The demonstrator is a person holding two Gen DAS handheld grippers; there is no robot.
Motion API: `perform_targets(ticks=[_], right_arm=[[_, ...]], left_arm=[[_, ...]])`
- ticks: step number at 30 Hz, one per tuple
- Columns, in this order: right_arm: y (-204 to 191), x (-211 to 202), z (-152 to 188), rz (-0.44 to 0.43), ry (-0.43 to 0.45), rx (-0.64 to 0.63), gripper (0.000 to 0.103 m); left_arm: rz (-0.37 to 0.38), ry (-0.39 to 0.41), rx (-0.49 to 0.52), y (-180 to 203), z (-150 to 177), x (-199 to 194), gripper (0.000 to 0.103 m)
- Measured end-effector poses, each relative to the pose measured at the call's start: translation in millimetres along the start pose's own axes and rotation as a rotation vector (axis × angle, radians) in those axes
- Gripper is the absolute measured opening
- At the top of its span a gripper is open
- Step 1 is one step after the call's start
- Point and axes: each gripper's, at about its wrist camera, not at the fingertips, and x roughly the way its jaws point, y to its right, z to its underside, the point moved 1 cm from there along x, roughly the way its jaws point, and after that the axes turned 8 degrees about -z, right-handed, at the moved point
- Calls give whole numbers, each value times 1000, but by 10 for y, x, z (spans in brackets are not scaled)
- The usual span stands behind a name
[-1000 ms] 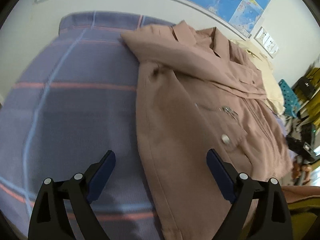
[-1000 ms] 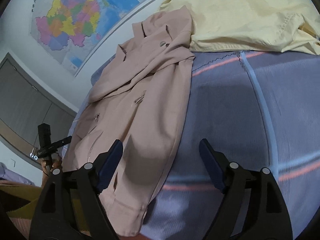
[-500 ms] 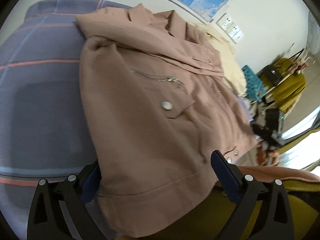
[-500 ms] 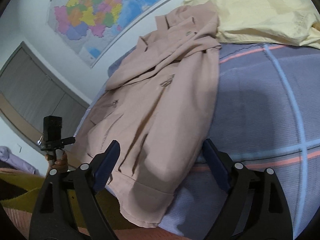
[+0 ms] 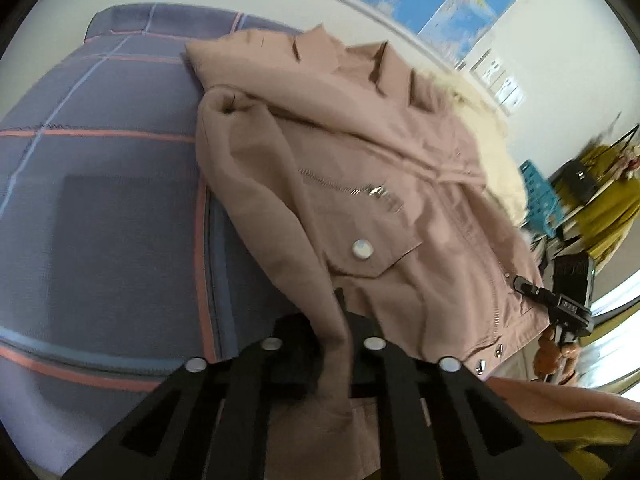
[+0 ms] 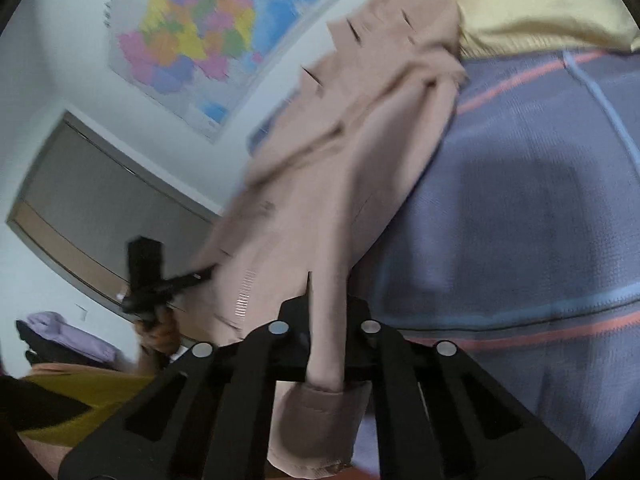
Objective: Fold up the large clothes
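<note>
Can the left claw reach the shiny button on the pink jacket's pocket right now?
Probably not yet. The left claw is shut on the pink jacket near its bottom edge. The button lies bare just ahead, but the claw would need to let go first.

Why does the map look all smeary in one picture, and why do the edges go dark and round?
Right wrist view: motion blur smears the map and pink jacket. Left wrist view: sharper, with window glare at right. In both, the fisheye lens bends lines and darkens corners.
</note>
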Motion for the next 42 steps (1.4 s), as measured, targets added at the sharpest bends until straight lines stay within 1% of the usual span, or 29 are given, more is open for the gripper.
perform_targets(ticks=[3, 4, 6, 7, 8, 9, 11, 12, 13, 14, 16, 18, 19, 20, 21, 22, 23, 25, 27, 28, 29, 30, 31, 32, 35, 38, 40, 42], right_arm=[[-276, -184, -17, -50, 48, -48, 5], [-354, -233, -23, -64, 60, -61, 5], [-538, -350, -25, -98, 78, -101, 5], [-636, -406, -14, -111, 86, -125, 5], [-686, -443, -4, -117, 88, -131, 5], [-685, -451, 11, -113, 76, -129, 5], [-593, -412, 41, -68, 47, -111, 6], [-485, -361, 64, -54, 26, -73, 6], [-381, -312, 102, -43, 4, -40, 7], [-309, -278, 129, -37, -4, -14, 8], [-146, -217, 207, -26, -28, 35, 9], [-62, -206, 267, -10, -34, 59, 15], [-40, -206, 293, -5, -35, 63, 18], [-17, -208, 311, 15, -37, 70, 29], [2, -211, 331, 22, -43, 76, 42], [13, -212, 360, 12, -52, 80, 48], [21, -206, 397, 14, -67, 83, 51], [11, -167, 445, 9, -91, 80, 53], [1, -131, 487, -3, -99, 74, 54], [-8, -123, 488, -8, -100, 71, 54], [-26, -106, 489, -17, -103, 65, 53], [-35, -93, 488, -20, -102, 65, 40], [-34, -68, 497, -36, -106, 70, 28], [-32, -54, 501, -37, -106, 76, 8], [-109, -121, 485, -92, -60, 81, 7], [-347, -286, 409, -156, 9, 20, 6], [-564, -391, 355, -181, 45, -41, 6], [-754, -480, 308, -203, 74, -93, 6]], left_arm=[[62, 49, -22, -29, -53, -306, 4], [78, 79, -17, -26, -69, -454, 3], [94, 125, 1, -16, -97, -732, 3], [105, 142, 12, -12, -95, -841, 3], [98, 146, 20, -9, -90, -909, 3], [83, 146, 32, -24, -83, -934, 3], [72, 118, 67, -29, -27, -864, 5], [56, 90, 68, -32, -8, -761, 6], [43, 39, 58, -86, 22, -608, 7], [51, 9, 54, -110, 48, -507, 10], [7, -45, 22, -221, 89, -292, 16], [-17, -68, 20, -269, 99, -181, 26], [-11, -75, 15, -285, 102, -153, 30], [21, -72, 19, -291, 89, -170, 41], [46, -77, 28, -289, 93, -178, 46], [71, -84, 36, -287, 86, -197, 57], [81, -89, 44, -284, 104, -219, 65], [83, -95, 79, -181, 113, -199, 69], [92, -99, 104, -105, 151, -156, 69], [99, -102, 107, -67, 151, -128, 64], [103, -106, 112, -41, 171, -112, 44], [95, -112, 119, -3, 174, -84, 33], [67, -106, 114, 10, 162, -65, 17], [55, -98, 101, 22, 132, -46, 7], [87, -54, 52, -11, 50, -157, 3], [104, 36, 37, -16, -44, -468, 2], [111, 100, 30, -19, -100, -706, 1], [132, 138, 26, -24, -133, -868, 1]])
